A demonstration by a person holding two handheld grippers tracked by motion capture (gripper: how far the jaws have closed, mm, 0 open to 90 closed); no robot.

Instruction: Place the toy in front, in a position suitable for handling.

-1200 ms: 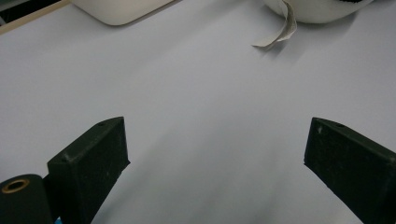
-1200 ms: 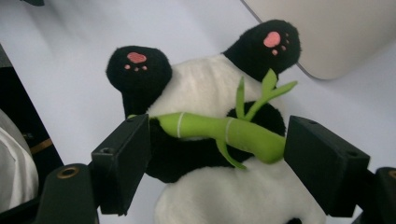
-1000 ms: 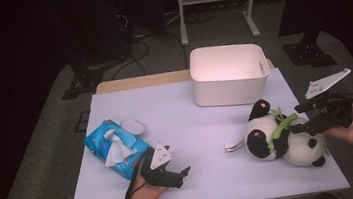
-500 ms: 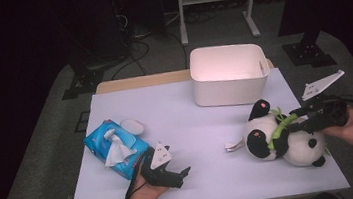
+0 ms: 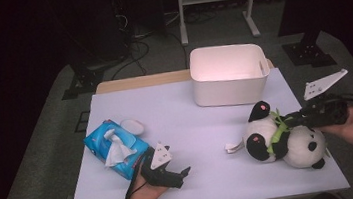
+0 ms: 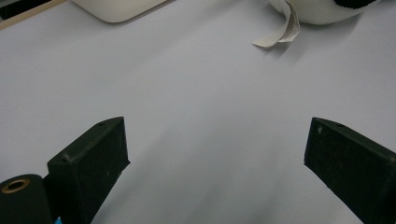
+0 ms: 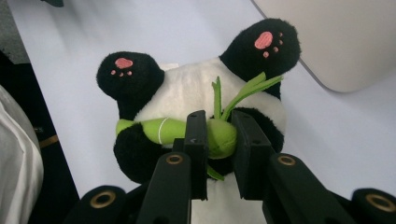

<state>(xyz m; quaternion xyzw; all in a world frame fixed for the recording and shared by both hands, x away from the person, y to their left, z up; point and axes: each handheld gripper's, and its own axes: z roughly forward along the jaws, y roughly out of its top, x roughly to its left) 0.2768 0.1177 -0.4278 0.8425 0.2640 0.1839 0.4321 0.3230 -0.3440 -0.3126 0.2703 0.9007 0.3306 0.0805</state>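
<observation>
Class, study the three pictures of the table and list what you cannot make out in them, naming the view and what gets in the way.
- Panda toy: its face, turned away in the high view and the right gripper view.
- Label on the panda: print too small, left gripper view.
- White bin: its floor, hidden by its front wall, high view.
- Small white dish: partly behind the tissue pack, high view.
- Right gripper: pads sunk into the green bamboo.

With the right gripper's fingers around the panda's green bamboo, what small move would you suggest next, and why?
Probably a gentle lift of the right gripper. Its jaws have just been closing and its fingers now press both sides of the green bamboo on the panda toy, which lies on the table. The white bin stands open just behind it, a likely destination.
</observation>
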